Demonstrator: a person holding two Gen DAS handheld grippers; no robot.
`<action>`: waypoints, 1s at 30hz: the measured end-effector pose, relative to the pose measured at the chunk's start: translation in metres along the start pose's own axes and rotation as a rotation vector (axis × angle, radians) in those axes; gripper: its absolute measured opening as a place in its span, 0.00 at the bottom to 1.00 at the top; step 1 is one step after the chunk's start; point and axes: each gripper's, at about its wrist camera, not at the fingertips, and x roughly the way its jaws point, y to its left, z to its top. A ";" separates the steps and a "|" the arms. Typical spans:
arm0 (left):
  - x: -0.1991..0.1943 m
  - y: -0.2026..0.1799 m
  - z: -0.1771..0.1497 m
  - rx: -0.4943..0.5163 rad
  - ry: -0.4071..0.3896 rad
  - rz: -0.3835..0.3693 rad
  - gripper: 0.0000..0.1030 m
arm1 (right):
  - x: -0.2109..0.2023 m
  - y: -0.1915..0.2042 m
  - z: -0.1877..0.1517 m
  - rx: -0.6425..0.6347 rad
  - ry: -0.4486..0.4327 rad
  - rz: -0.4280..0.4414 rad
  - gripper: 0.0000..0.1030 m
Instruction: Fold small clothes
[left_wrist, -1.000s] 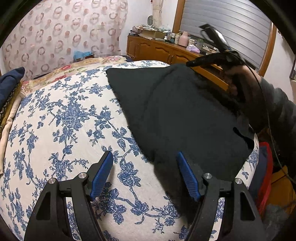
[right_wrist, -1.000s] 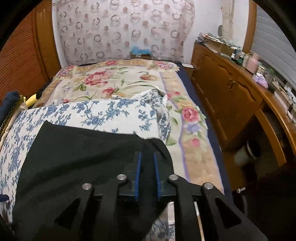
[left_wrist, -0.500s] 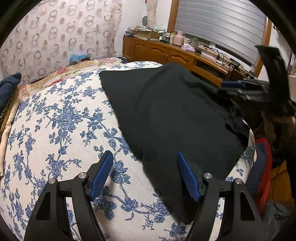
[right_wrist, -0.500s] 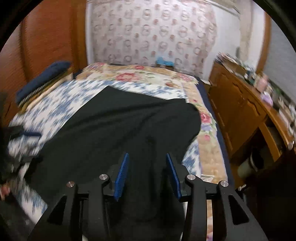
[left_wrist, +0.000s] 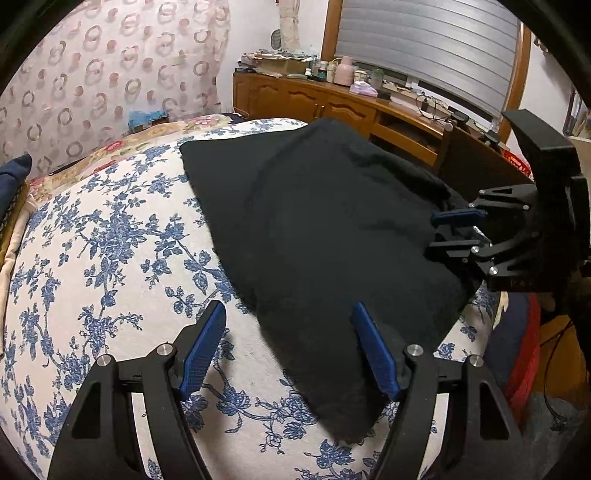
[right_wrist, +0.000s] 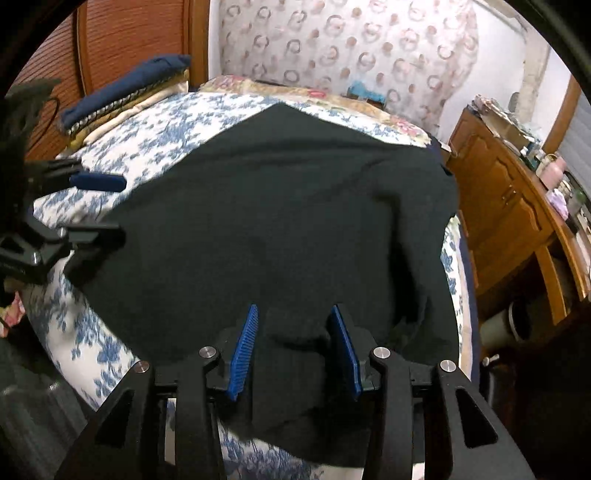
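A black garment (left_wrist: 325, 236) lies spread on the blue-flowered bed cover (left_wrist: 110, 258). The left tool (left_wrist: 288, 347) hangs released, its right finger over the cloth's near corner. The right tool (right_wrist: 295, 347) straddles the cloth's edge, its jaws closing but not yet gripping.

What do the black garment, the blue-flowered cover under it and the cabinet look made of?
Black garment: soft matte fabric, maybe knit or fleece; it drapes, creases and shows no shine. Flowered cover: woven cloth, likely cotton, printed blue on white, matte. Cabinet: wood or wood veneer, glossy varnish; orange-brown, with carved door panels and highlights.
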 end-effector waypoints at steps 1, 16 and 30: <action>0.000 -0.001 -0.001 0.001 0.000 -0.005 0.71 | -0.002 -0.002 0.001 -0.004 0.007 0.002 0.33; -0.006 -0.008 -0.011 0.010 0.032 -0.035 0.71 | -0.049 -0.034 -0.030 0.078 0.046 -0.087 0.12; -0.011 -0.009 -0.016 0.020 0.032 0.002 0.71 | -0.047 0.012 -0.019 0.105 -0.123 -0.063 0.27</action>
